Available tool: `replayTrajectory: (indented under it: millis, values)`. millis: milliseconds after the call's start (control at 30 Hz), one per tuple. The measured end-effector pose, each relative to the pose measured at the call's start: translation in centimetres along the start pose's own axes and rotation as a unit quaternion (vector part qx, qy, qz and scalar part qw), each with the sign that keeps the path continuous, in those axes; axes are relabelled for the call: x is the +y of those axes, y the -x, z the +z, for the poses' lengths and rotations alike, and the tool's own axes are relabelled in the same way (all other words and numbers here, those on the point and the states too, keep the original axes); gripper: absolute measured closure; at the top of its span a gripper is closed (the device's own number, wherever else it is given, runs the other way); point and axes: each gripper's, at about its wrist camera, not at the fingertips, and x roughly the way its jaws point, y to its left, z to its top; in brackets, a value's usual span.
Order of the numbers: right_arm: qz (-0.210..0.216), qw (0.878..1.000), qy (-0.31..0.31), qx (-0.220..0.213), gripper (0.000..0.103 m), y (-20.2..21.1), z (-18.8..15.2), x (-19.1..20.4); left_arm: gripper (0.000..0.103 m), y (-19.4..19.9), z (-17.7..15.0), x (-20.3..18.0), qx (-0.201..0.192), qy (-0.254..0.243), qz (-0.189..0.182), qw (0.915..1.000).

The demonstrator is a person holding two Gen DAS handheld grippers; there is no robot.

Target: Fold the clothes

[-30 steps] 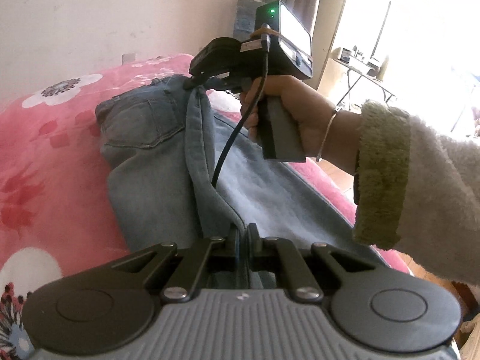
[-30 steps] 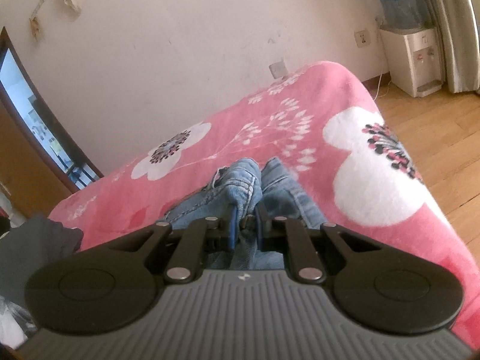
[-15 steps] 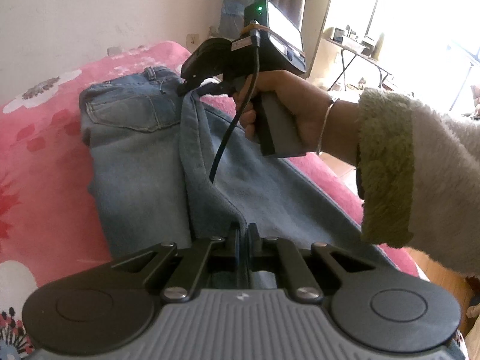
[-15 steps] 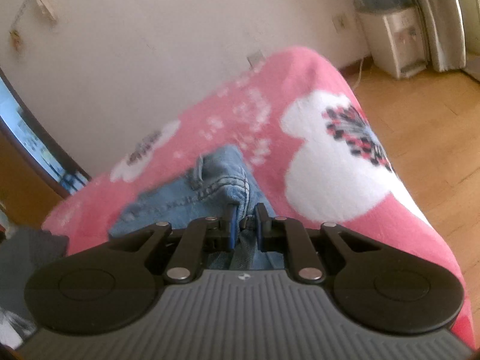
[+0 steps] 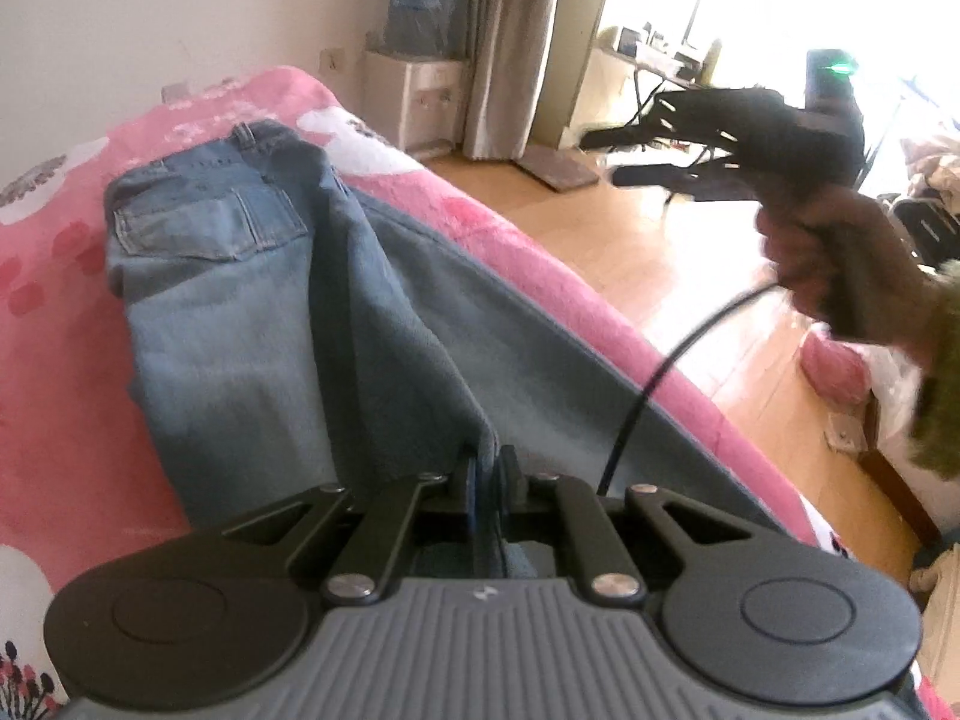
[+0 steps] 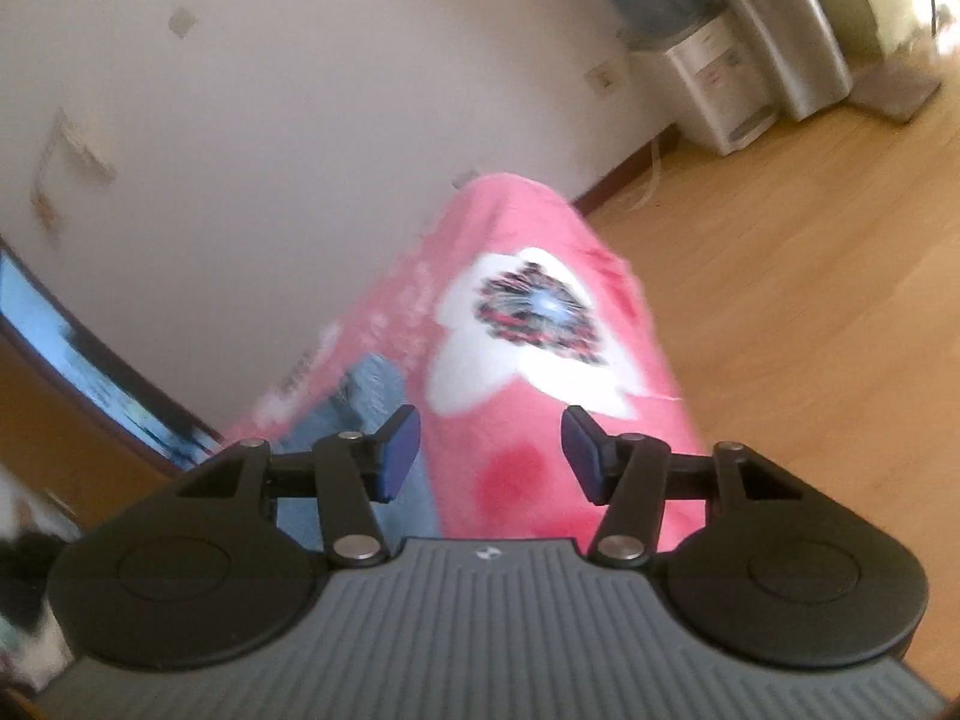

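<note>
Denim: we see blue jeans point(image 5: 252, 324) spread on the bed point(image 5: 54, 312), waistband toward the far wall, a back pocket facing up.
Fold: one leg lies over the other, and a raised ridge of cloth runs from the seat down to our left tongs point(image 5: 487, 480).
Left tongs: closed on the jeans; a thin pinch of denim sits between the two fingers, which stand almost together.
Right tongs: in the right wrist view the right tongs point(image 6: 491, 456) have their jaws opening, with nothing between them; only pink blanket shows in the gap. Blue pads point(image 6: 396, 450) face each other across it.
Right tongs, seen from the left: blurred and dark, held up over the floor point(image 5: 678, 276) off the bed's right side, well apart from the jeans. A hand point(image 5: 840, 264) grips the handle, a black cable point(image 5: 666, 360) hanging from it, a fuzzy green cuff point(image 5: 942, 372) at the wrist.
Jeans from the right view: only a corner of denim point(image 6: 360, 402) shows just left of the left finger, lying on the bed.
Bed: pink blanket with large white flowers, one flower point(image 6: 528, 330) just ahead of the right tongs.
Room: pale wall, wood floor, a water dispenser point(image 5: 420, 96) by a curtain point(image 5: 510, 42) past the bed's far corner.
</note>
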Motion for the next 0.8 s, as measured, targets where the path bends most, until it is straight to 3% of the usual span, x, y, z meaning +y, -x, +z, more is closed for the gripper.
replayTrajectory:
  millis: [100,200,400,500,600,633,800]
  values:
    - [-0.007,0.997,0.058,0.055,0.051,1.6,-2.2,1.6,0.078,0.0,-0.5,0.2,0.014,0.005,-0.011,0.9998]
    - [0.032,0.994,0.042,0.096,0.051,2.2,-4.4,3.1,0.065,0.6,-1.4,0.2,0.018,0.004,-0.019,0.9997]
    - [0.092,0.983,0.019,0.155,0.051,1.2,-7.5,7.1,0.055,3.1,-3.8,-0.2,-0.004,-0.029,-0.017,0.9994]
    - [0.08,0.981,0.03,0.177,0.051,0.1,-8.6,9.2,0.056,3.4,-5.5,-0.3,-0.015,-0.028,-0.002,0.9995]
    - [0.061,0.98,0.049,0.183,0.051,-1.3,-9.1,11.2,0.065,3.3,-6.7,-0.1,-0.02,-0.012,-0.004,0.9997]
    - [0.056,0.979,0.061,0.185,0.051,-1.9,-9.2,12.0,0.073,3.3,-7.0,0.0,-0.022,-0.007,-0.005,0.9997]
    - [0.014,0.974,0.097,0.204,0.054,-4.6,-10.0,13.9,0.08,3.5,-8.3,0.9,-0.009,0.034,-0.033,0.9988]
